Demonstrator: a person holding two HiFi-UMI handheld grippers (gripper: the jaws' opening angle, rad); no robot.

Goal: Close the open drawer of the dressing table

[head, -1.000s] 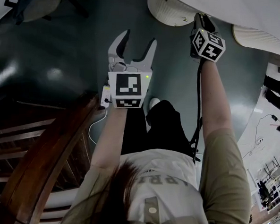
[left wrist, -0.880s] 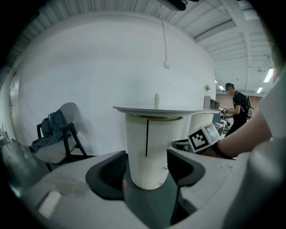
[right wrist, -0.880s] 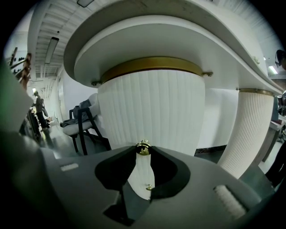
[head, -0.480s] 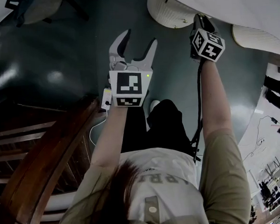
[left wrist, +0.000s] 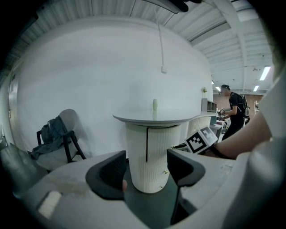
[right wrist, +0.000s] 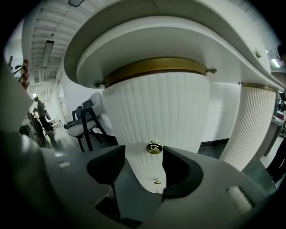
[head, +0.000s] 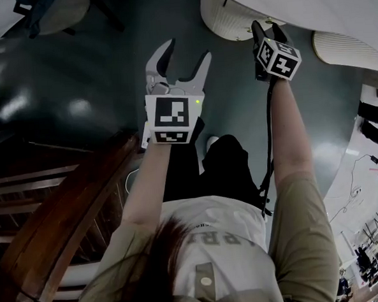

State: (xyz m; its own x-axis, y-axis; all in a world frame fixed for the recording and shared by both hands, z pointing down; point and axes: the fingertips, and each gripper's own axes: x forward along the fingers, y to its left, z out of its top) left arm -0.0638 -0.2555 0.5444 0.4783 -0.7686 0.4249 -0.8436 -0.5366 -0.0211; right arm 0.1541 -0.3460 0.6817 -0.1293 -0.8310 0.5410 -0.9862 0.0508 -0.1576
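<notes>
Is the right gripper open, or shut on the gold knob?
Open. On the right gripper the jaws are opening and stand apart; the gold knob shows between them, untouched.

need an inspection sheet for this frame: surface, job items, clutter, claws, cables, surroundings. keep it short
Surface: dark, glossy floor.
Job's things: white ribbed dressing table; gold drawer knob straight ahead of the right claw. Whether the drawer is fully home cannot be told.
Clutter: chair with clothes draped on it; small bottle standing on a round white tabletop.
Grippers: left claw open, empty, held apart from the table. Right claw opening, knob lined up between its jaws, pads off it.
Cables: black cable runs along the right forearm.
Surroundings: wooden rail on the person's left; another person in the background.
</notes>
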